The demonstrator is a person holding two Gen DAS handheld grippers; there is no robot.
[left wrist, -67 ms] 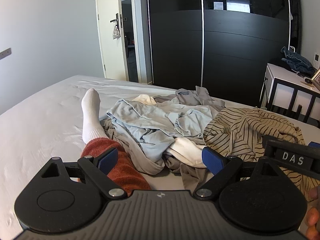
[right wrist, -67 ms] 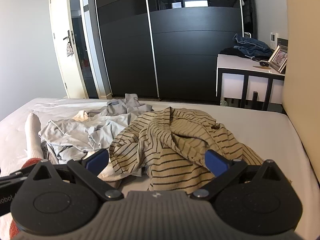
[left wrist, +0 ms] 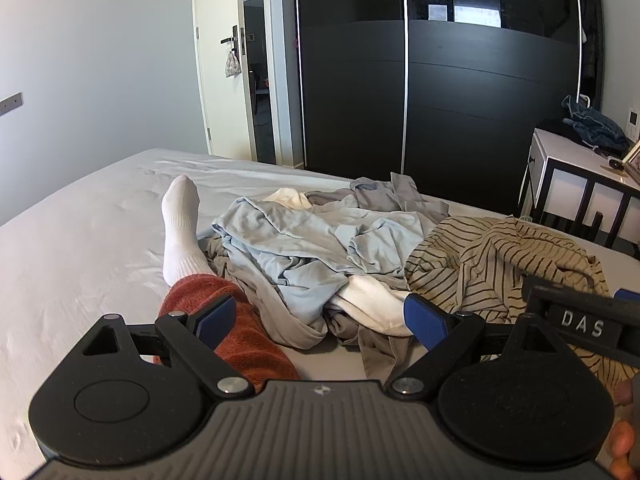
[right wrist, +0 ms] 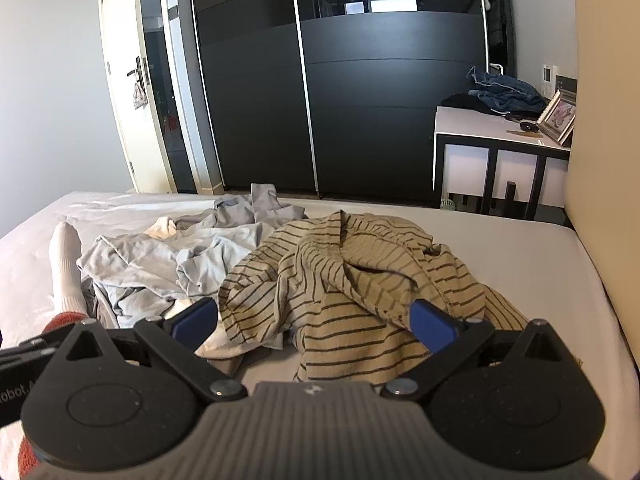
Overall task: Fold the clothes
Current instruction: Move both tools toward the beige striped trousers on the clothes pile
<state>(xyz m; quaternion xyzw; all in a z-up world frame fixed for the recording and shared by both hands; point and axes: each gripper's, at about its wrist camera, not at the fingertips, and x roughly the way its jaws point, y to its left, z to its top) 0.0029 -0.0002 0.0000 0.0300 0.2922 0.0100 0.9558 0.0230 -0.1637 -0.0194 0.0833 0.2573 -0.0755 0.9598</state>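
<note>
Both the left gripper (left wrist: pixel 316 316) and right gripper (right wrist: pixel 314 320) hover with fingers spread wide and empty above the crumpled clothes (right wrist: pixel 340 272) heaped on the bed (left wrist: pixel 80 240), seemingly choosing one.

Left gripper (left wrist: pixel 320 320): black linkage arms, blue pads on fingers (left wrist: pixel 425 320), two round black discs, silver pivot screws (left wrist: pixel 230 385), ribbed grey housing (left wrist: pixel 320 432) with small emblem at centre. Right gripper (right wrist: pixel 314 320): same build, black arms, blue pads, silver screws, ribbed grey body. Seen from left wrist camera, black bar (left wrist: pixel 580 324) with raised white letters "DAS". White lettering, partly cut off, on black bar at left edge of right wrist view. Worn: rust-red trouser leg (left wrist: pixel 236 328), white ribbed sock (left wrist: pixel 181 232).
</note>
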